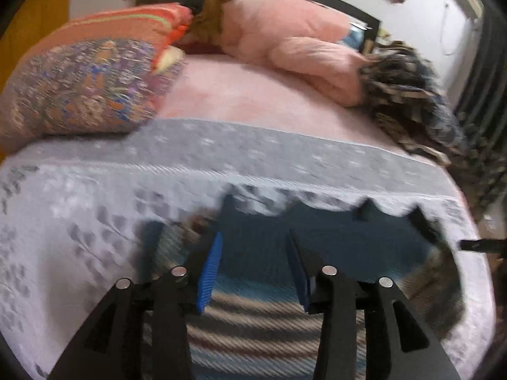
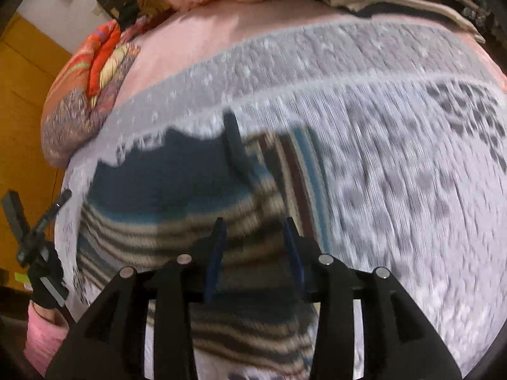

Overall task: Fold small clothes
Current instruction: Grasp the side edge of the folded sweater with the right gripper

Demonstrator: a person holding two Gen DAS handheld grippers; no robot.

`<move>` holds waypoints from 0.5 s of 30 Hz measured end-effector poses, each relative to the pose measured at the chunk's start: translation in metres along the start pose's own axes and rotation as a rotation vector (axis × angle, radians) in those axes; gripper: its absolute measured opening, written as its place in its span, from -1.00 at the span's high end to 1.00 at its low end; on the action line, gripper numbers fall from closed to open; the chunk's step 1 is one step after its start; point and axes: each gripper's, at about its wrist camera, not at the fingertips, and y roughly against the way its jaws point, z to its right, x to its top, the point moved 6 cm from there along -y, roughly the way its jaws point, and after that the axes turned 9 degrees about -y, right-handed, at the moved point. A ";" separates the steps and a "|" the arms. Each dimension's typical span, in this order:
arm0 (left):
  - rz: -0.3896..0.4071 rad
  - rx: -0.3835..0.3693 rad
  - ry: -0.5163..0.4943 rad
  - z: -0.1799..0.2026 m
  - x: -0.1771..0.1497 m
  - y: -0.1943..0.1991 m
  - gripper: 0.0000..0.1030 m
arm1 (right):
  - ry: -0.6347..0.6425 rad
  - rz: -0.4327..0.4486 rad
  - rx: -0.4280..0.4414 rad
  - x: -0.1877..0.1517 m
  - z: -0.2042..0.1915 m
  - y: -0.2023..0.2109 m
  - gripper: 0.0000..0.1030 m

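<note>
Left wrist view: left gripper (image 1: 253,253) hovering over striped garment (image 1: 269,310), blue pads (image 1: 210,272) standing apart, nothing between them. Garment lying flat on white patterned bedspread (image 1: 95,205), dark blue part (image 1: 317,231) toward the far side. Patterned pillow (image 1: 82,91) and pink bedding (image 1: 285,41) sitting farther back on the bed; everything smeared by motion blur.

Right wrist view: right gripper (image 2: 255,253) hanging above the same garment (image 2: 177,209), fingers parted and gripping nothing. Gloved hand (image 2: 47,275) with the other tool showing at the left edge, pink sleeve (image 2: 44,335) below it.
</note>
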 end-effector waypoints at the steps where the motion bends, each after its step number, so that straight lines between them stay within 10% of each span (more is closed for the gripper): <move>1: -0.004 -0.022 -0.001 0.010 -0.005 0.001 0.12 | 0.001 -0.008 -0.002 -0.008 0.004 0.000 0.26; 9: -0.092 -0.074 -0.051 0.076 -0.046 -0.017 0.08 | 0.021 -0.050 0.006 -0.045 0.016 -0.015 0.33; 11: -0.101 -0.063 -0.031 0.078 -0.053 -0.022 0.08 | 0.025 -0.050 0.015 -0.046 0.016 -0.017 0.69; 15: -0.114 -0.026 -0.012 0.080 -0.061 -0.029 0.08 | 0.025 -0.037 0.051 -0.044 0.014 -0.009 0.76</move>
